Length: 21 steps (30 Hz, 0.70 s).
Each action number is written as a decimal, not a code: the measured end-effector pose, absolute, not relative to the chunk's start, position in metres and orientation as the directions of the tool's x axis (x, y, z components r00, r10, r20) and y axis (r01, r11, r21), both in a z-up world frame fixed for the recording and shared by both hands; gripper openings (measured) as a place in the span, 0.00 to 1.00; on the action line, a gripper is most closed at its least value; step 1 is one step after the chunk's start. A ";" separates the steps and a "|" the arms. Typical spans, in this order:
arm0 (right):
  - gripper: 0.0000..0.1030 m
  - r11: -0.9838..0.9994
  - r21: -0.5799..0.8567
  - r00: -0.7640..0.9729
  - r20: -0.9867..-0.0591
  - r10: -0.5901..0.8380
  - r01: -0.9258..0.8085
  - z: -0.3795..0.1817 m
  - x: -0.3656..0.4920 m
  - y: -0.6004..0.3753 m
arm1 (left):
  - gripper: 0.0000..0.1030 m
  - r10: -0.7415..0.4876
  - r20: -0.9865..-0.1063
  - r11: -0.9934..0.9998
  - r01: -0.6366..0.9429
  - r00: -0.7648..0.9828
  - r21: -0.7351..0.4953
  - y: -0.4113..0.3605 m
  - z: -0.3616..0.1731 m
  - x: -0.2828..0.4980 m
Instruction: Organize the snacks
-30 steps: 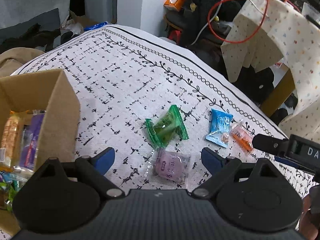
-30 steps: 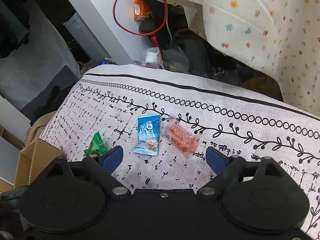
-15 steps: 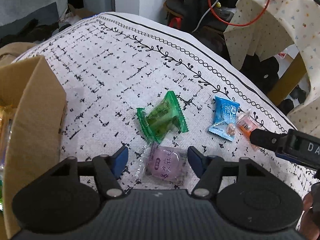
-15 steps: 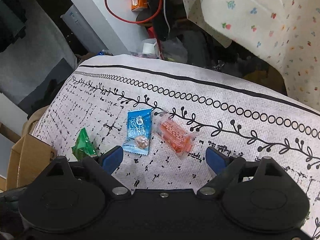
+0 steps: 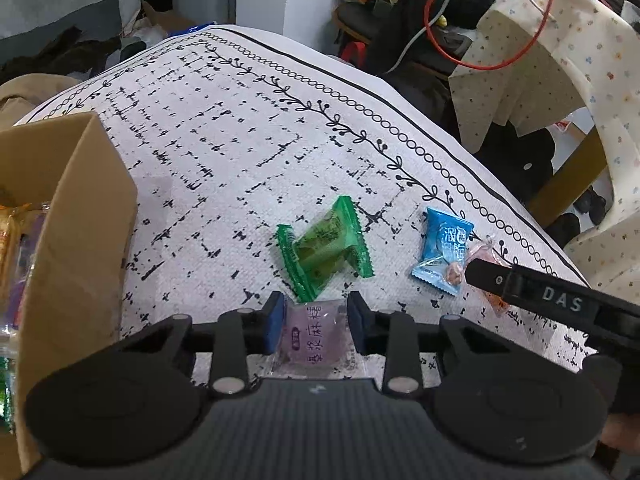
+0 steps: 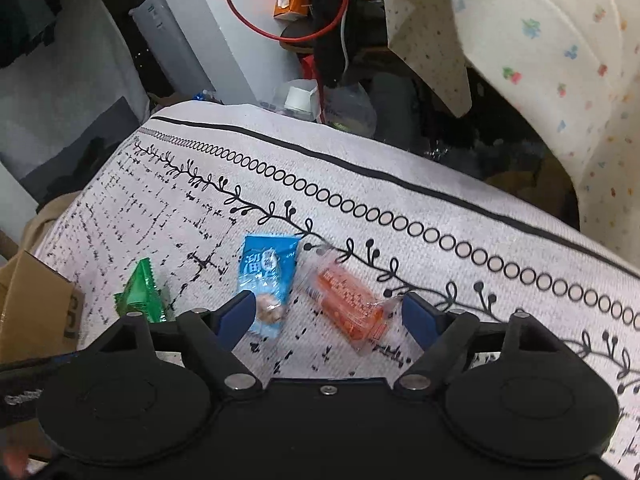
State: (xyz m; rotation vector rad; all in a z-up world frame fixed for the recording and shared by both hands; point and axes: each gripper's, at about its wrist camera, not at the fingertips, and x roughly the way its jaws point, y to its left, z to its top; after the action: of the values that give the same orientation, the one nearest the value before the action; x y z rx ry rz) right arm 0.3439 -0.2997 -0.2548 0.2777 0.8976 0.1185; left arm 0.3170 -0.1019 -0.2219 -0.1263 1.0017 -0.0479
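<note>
- Done — several snacks already lie in the cardboard box [image 5: 92, 240], left of the left gripper [image 5: 316, 322].
- Left gripper: jaws closing, pads at the purple candy [image 5: 314, 332] between them.
- Right gripper [image 6: 328, 316]: jaws closing, not yet gripping, orange packet [image 6: 346, 304] between them.
- Remaining — green packet [image 5: 324, 246] and blue packet [image 5: 444, 254], ahead of the fingers.

- Cool, even indoor light falls from overhead on the patterned cloth [image 5: 248, 152], leaving only soft, faint shadows beside the wrappers.
- The room beyond the desk edge sits dim, nearly black in places.
- Fisheye bending curves the cloth's border line [image 6: 360, 168] strongly toward the edges.
- The flowered fabric [image 6: 560, 60] at right looks smeared and soft.
- Wrappers glint mildly.
</note>
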 end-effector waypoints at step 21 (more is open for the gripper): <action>0.24 0.949 0.315 0.622 -0.742 0.250 -0.006 -0.214 0.315 -0.299 | 0.14 -0.105 -0.798 0.979 -0.078 0.593 -0.187 -0.071 -0.170 0.302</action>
State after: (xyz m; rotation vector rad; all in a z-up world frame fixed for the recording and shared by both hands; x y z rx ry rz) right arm 0.3153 -0.2987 -0.2138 0.2954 0.8902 0.1499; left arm 0.3019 -0.0712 -0.1702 -0.2113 0.9378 -0.0160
